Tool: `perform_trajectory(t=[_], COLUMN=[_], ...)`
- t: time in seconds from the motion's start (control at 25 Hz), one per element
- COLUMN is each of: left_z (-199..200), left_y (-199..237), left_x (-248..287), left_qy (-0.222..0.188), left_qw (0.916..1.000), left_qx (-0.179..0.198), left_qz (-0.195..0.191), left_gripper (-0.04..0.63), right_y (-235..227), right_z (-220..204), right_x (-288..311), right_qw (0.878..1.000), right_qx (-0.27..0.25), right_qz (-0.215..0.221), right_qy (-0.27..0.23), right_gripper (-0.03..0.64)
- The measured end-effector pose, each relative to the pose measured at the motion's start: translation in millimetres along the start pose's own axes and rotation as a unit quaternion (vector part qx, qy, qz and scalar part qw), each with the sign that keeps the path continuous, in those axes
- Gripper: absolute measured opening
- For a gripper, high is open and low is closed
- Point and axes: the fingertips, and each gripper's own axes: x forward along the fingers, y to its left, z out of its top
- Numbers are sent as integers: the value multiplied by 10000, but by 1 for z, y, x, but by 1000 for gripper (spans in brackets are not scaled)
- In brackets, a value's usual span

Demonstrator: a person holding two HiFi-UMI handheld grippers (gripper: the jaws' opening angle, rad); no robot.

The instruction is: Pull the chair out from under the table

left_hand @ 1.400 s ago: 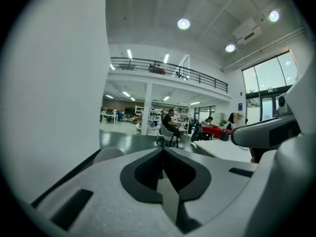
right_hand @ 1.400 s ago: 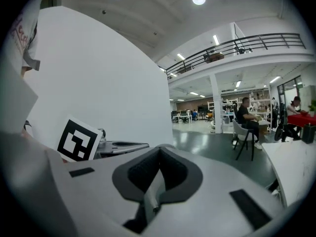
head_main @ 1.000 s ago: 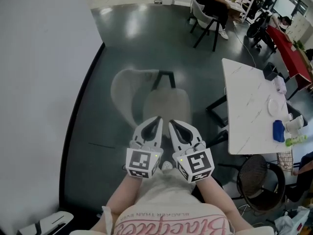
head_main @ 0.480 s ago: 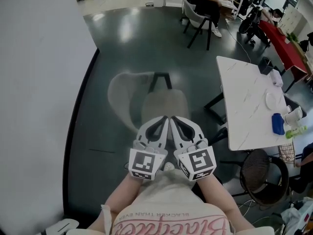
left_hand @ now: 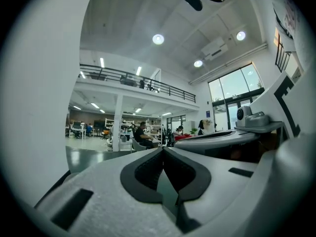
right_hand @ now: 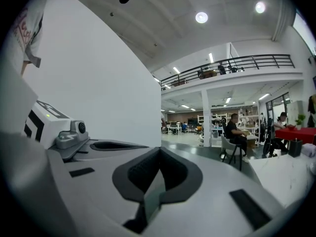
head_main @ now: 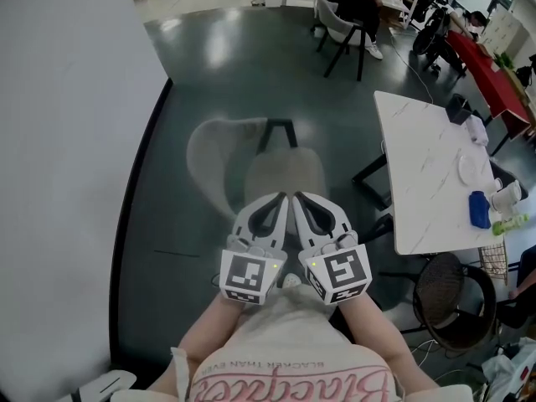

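A pale grey shell chair (head_main: pixel 219 153) with a beige seat stands on the dark floor, left of the white marble table (head_main: pixel 419 166) and clear of it. In the head view my left gripper (head_main: pixel 280 198) and right gripper (head_main: pixel 300 198) are held side by side above the chair's near edge. They point away from me and touch nothing. On both, the jaws meet at the tips with nothing between them. The left gripper view shows its shut tips (left_hand: pixel 163 149) against the open hall. The right gripper view shows its shut tips (right_hand: pixel 159 150) and the table's corner (right_hand: pixel 291 169).
A white wall (head_main: pixel 67 141) runs along the left. A dark round wicker chair (head_main: pixel 452 296) stands at the table's near end. A plate (head_main: pixel 467 170), a blue object (head_main: pixel 479 210) and a green bottle lie on the tabletop. Farther off, a person sits on a chair (head_main: pixel 343 15).
Both grippers stay shut and almost still; their tips have drawn slightly closer together. The head view has shifted a little.
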Motion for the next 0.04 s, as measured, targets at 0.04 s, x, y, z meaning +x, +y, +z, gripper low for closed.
perform_trajectory(t=[0.04], left_z=[0], left_y=[1], left_x=[0], left_qy=[-1], left_qw=[10000], left_qx=[-10], left_qz=[13], left_gripper=[5], right_y=[0], right_z=[0], right_x=[1], right_qw=[10000], right_qx=[-3], right_qz=[3], right_qy=[-6], right_gripper=[2])
